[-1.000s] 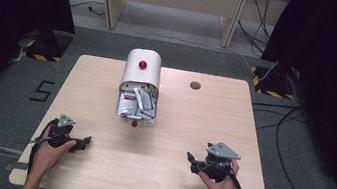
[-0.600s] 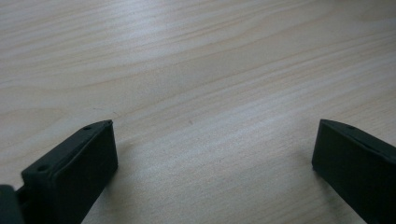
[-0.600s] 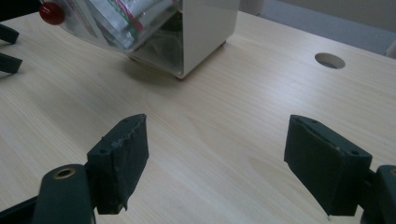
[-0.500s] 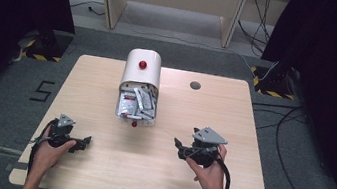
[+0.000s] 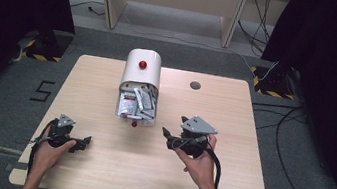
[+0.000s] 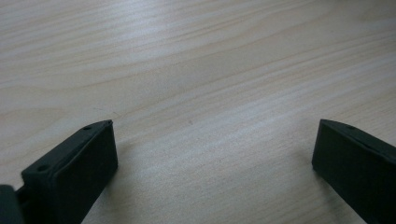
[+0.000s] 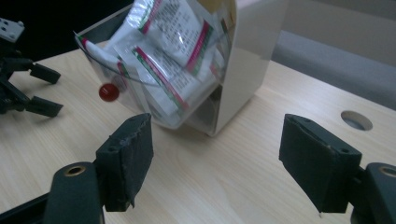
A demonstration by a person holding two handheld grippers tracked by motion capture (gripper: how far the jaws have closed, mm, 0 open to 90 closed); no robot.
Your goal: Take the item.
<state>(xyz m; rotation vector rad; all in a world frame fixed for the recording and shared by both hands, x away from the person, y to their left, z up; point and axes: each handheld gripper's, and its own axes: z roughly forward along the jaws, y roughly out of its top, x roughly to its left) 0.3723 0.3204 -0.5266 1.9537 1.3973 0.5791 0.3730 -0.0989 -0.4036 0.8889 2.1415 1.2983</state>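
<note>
A white dispenser box with a red knob on top stands at the middle of the table. Its clear front drawer is tipped open and holds several red-and-white sachets. A red knob sits on the drawer front. My right gripper hangs just right of the drawer, pointing left at it; its jaws are open, have just been closing a little, and hold nothing. My left gripper rests near the front left, open over bare wood.
The light wooden table has a round cable hole at the back right of the box. Dark floor, cables and black curtains surround it. My left gripper appears far off in the right gripper view.
My right gripper has risen and moved left from the front right toward the drawer. The left gripper has stayed put.
</note>
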